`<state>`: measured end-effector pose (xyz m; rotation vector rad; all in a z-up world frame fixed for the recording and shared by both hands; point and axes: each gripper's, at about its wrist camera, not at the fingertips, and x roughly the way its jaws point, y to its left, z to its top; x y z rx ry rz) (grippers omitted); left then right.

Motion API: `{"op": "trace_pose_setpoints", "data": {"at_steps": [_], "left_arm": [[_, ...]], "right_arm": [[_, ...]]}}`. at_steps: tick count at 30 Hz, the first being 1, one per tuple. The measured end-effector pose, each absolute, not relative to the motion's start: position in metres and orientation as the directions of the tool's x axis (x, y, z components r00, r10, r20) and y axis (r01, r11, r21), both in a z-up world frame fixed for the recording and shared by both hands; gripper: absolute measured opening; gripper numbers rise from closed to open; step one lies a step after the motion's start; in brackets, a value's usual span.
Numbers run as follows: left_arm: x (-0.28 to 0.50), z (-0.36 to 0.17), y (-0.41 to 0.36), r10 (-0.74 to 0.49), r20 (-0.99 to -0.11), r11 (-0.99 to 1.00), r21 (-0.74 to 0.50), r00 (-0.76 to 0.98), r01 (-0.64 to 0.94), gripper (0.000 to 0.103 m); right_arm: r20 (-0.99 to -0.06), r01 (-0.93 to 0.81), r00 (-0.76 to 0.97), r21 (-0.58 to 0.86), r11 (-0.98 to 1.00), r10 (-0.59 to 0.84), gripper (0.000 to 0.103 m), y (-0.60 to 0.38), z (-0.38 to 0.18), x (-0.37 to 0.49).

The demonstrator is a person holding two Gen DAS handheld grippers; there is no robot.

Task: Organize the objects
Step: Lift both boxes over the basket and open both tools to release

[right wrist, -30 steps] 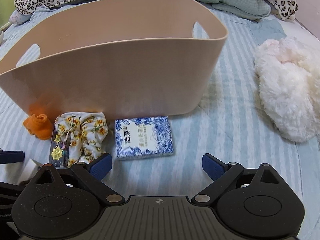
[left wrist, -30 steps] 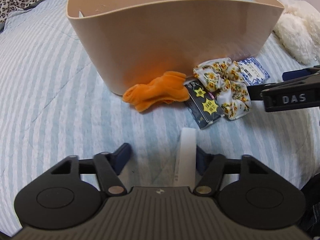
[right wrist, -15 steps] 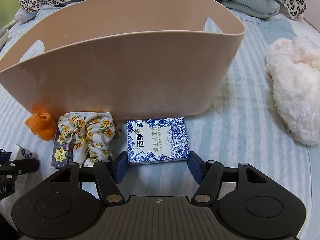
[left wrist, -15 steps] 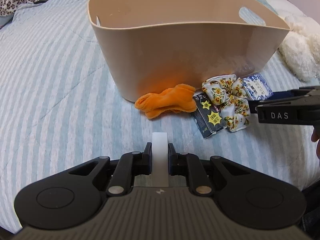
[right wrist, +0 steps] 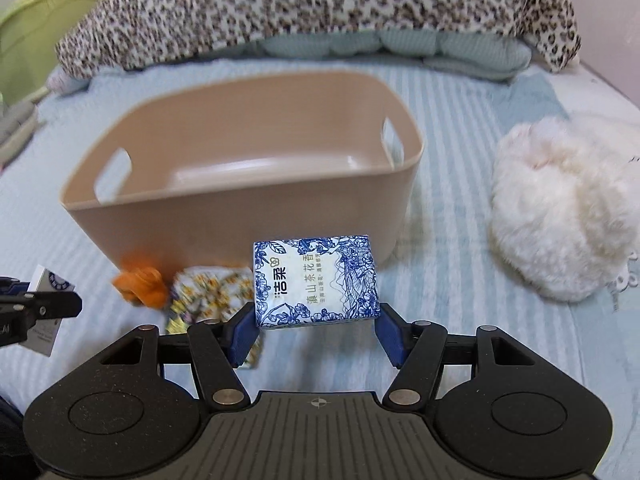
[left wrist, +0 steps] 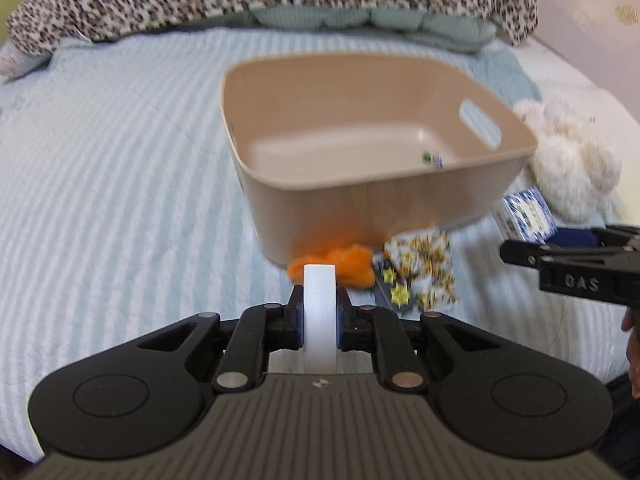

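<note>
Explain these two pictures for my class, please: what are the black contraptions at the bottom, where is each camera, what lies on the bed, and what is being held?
There is no robot arm here. A person holds a two-finger gripper in each hand, and each has a wide-angle camera looking forward along its fingers.

The left camera shows the left gripper shut on a small white box. The right camera shows the right gripper shut on a blue-and-white tissue pack, lifted off the bed.

On the striped bedspread stands a beige basket. In front of it lie an orange cloth, a floral scrunchie and a black packet with yellow stars. A fluffy white toy lies to the right.
</note>
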<state>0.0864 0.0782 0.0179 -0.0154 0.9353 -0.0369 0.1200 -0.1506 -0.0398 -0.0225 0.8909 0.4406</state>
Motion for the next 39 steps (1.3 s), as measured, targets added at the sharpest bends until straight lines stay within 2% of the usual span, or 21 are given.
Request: {"op": "trace_pose_setpoints", "data": {"at_steps": [12,23,28,39], "left_arm": [[0.099,0.067,0.075,-0.025,-0.696,1.000,-0.022,0.718,0.014,0.016],[0.151,0.065,0.065,0.035,-0.650,0.999,0.051,0.759,-0.003,0.016],[0.177,0.043,0.064,0.023,-0.710,1.000,0.015,0.704,-0.017,0.016],[0.205,-0.004,0.054,0.083,-0.789,0.996,0.077,0.608,-0.036,0.017]], "right_arm": [[-0.632,-0.365,0.651,0.226,0.903,0.421,0.060,-0.164,0.020,0.136],[-0.612,-0.358,0.674,0.219,0.908,0.413,0.060,-0.146,0.019,0.169],[-0.642,-0.345,0.654,0.218,0.913,0.400,0.060,-0.134,0.003,0.187],[-0.718,-0.373,0.608,0.119,0.920,0.339,0.062,-0.100,-0.037,0.206]]}}
